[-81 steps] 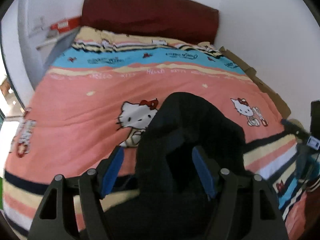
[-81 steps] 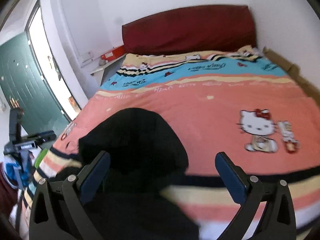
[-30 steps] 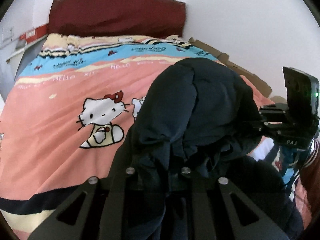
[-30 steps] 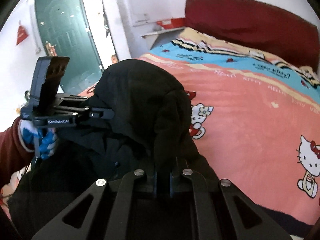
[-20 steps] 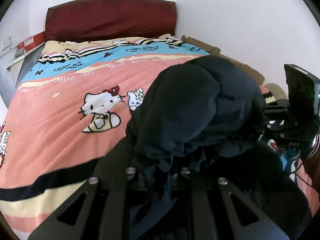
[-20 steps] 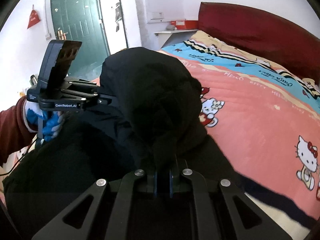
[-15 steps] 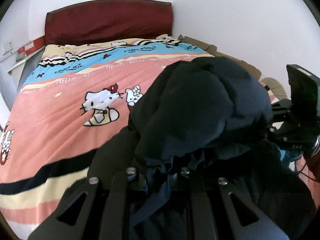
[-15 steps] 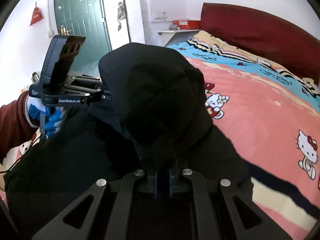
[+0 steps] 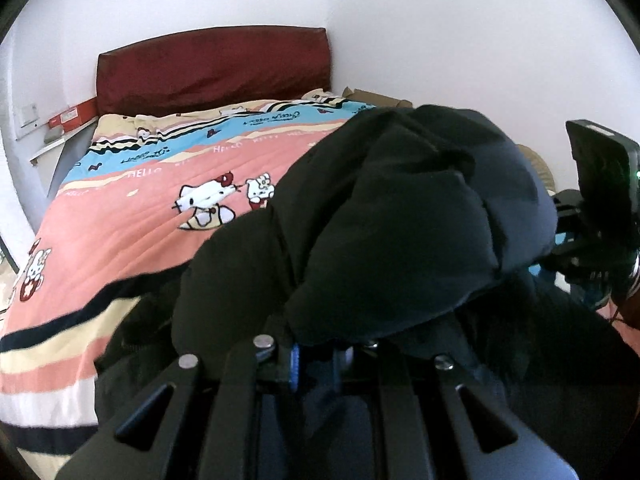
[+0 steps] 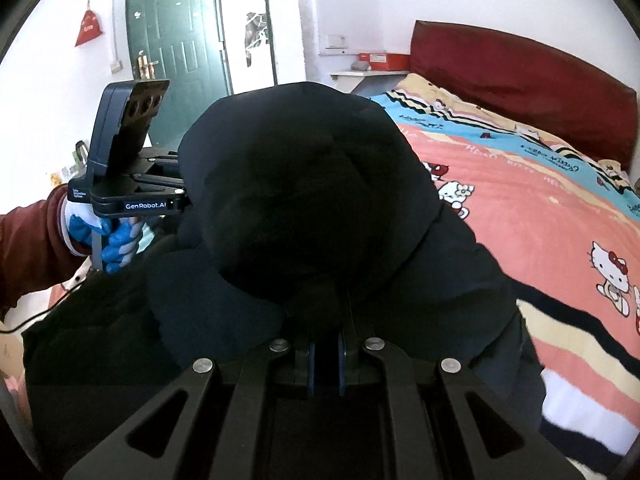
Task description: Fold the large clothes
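Black padded jacket (image 9: 400, 216) fills frame centre, hiding fingertips of left gripper (image 9: 320, 354) and right gripper (image 10: 325, 354); both jaws clamped together on its fabric. Bedspread (image 9: 132, 208) partly covered.

A home bedroom is showing here. A wide bed (image 9: 120, 232) is taking up most of the room, and a cartoon-cat quilt (image 10: 540, 208) in coral, blue and cream stripes is lying spread over it. A dark red padded headboard (image 9: 216, 68) is leaning against the white wall (image 9: 440, 32). Beside the bed's head a small white shelf (image 10: 368, 74) is carrying a red box (image 10: 384, 57). A green panelled door (image 10: 176, 28) is standing shut in the far wall, and a red ornament (image 10: 88, 26) is hanging next to it.
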The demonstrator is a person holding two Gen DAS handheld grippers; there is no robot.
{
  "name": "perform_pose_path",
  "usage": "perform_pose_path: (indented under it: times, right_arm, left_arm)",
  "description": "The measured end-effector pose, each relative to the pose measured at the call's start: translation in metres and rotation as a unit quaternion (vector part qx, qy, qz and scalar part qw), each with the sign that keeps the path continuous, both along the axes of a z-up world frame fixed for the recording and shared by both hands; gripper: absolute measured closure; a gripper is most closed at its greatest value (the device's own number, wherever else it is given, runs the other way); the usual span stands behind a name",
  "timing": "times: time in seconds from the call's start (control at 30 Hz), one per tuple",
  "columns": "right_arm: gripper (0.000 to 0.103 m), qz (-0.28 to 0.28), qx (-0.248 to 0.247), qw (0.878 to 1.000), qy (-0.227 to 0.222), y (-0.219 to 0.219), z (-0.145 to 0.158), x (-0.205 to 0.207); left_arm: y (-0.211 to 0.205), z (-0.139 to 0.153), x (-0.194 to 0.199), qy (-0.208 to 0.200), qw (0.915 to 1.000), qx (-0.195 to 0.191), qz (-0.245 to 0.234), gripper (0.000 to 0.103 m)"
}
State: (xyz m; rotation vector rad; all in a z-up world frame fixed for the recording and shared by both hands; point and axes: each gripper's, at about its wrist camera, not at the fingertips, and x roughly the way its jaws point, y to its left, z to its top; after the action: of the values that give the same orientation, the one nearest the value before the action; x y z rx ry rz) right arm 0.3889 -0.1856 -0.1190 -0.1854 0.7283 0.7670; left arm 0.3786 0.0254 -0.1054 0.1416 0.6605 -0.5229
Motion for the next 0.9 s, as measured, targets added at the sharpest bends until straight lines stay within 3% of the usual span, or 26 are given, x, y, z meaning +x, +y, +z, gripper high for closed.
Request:
perform_pose_path:
  times: [0.23,0.43,0.73,0.9]
  right_arm:
    - [0.094,-0.004,-0.006,1.000,0.002,0.004,-0.025,-0.027]
    - [0.094,-0.028,0.001,0.999,0.032,0.003,-0.060,-0.017]
    - [0.094,-0.062,-0.004,0.996,0.057,0.003,-0.059,-0.009]
    - [0.085,-0.079,-0.005,0.995,0.069,0.002,-0.044,-0.013]
  left_arm:
    - [0.003,-0.025,-0.024,0.007,0.9999,0.006,0.002,0.094]
    - [-0.005,-0.054,-0.011,0.021,0.9993,0.022,0.023,0.095]
    - [-0.010,-0.055,-0.006,0.047,0.9971,0.029,0.052,0.095]
    - [-0.010,-0.048,-0.012,0.056,0.9959,0.021,0.068,0.094]
